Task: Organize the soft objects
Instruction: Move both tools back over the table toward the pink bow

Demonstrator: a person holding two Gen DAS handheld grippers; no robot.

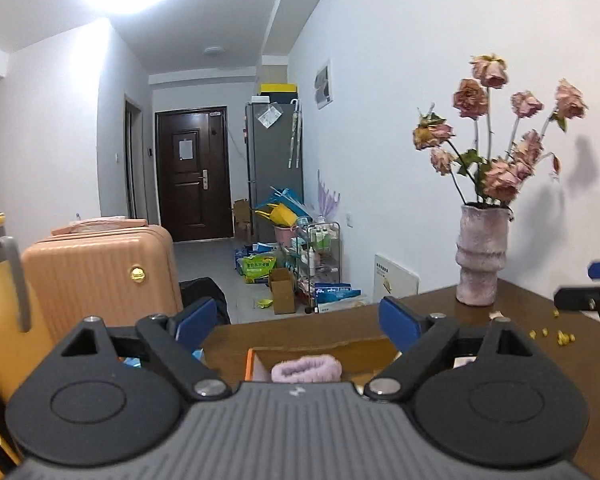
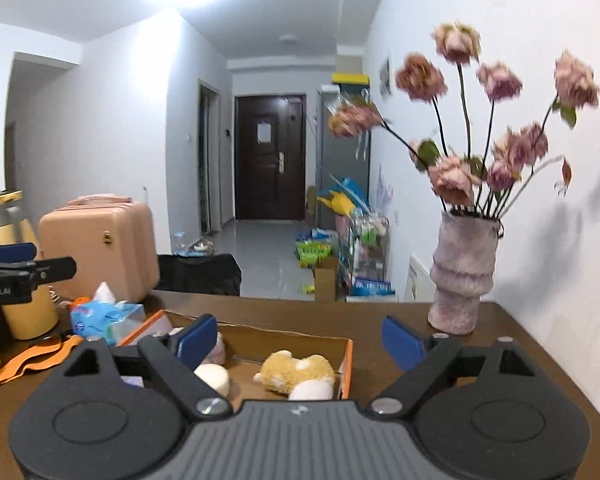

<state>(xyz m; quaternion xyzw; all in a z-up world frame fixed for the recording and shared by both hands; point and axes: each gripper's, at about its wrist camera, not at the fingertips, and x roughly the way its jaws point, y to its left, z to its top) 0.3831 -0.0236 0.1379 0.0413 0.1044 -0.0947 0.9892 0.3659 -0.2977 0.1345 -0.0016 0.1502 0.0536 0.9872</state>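
Observation:
A shallow cardboard box (image 2: 350, 354) with an orange rim sits on the brown table. In the right wrist view it holds a yellow plush toy (image 2: 296, 368), a white soft piece (image 2: 214, 376) and a pink soft item (image 2: 218, 350). In the left wrist view the box (image 1: 250, 364) shows a pink fluffy item (image 1: 306, 368). My left gripper (image 1: 298, 322) is open and empty above the box. My right gripper (image 2: 300, 338) is open and empty above the box's right part. The left gripper also shows at the left edge of the right wrist view (image 2: 24, 270).
A pink vase of dried roses (image 2: 460, 276) stands at the table's far right corner; it also shows in the left wrist view (image 1: 480, 256). A blue tissue pack (image 2: 104, 316), a yellow jug (image 2: 24, 304) and an orange strap (image 2: 28, 362) lie left of the box. Yellow crumbs (image 1: 560, 336) lie on the table.

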